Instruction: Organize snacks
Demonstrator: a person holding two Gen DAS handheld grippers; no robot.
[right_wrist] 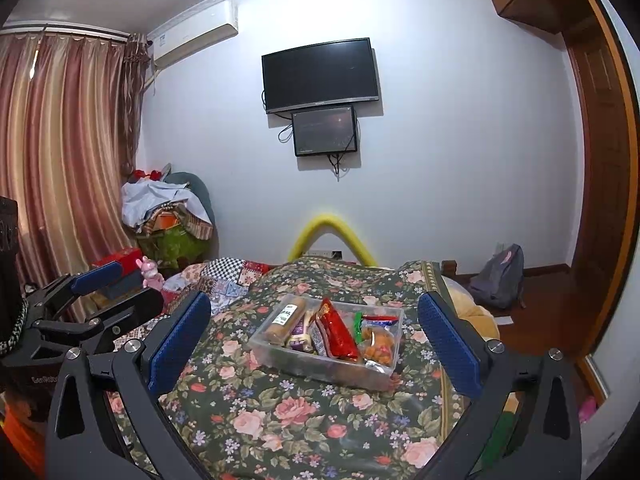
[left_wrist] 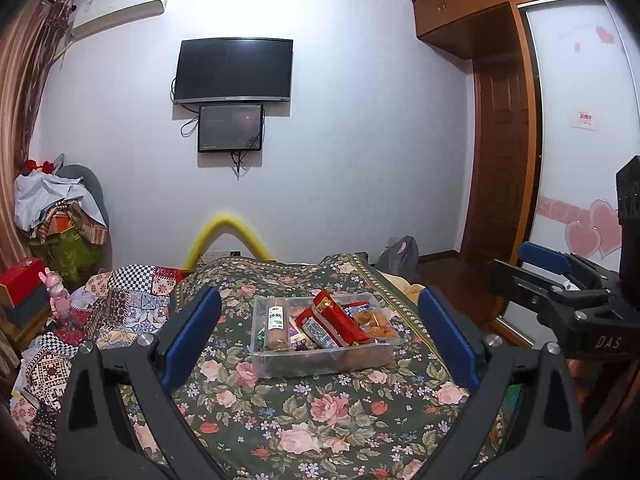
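The bin (left_wrist: 325, 354) sits mid-bed on the quilt (left_wrist: 320, 432), snacks (left_wrist: 338, 320) piled inside. Both grippers — left (left_wrist: 320, 340), right (right_wrist: 314, 342) — hover near it, jaws wide, empty. Packets look light, crinkly, slippery — pinch the red one mid-length.

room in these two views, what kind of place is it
Most likely a bedroom in a home. A bed with a floral cover fills the foreground, a television hangs on the far wall, and a built-in wardrobe stands at the right, with curtains at the window side.
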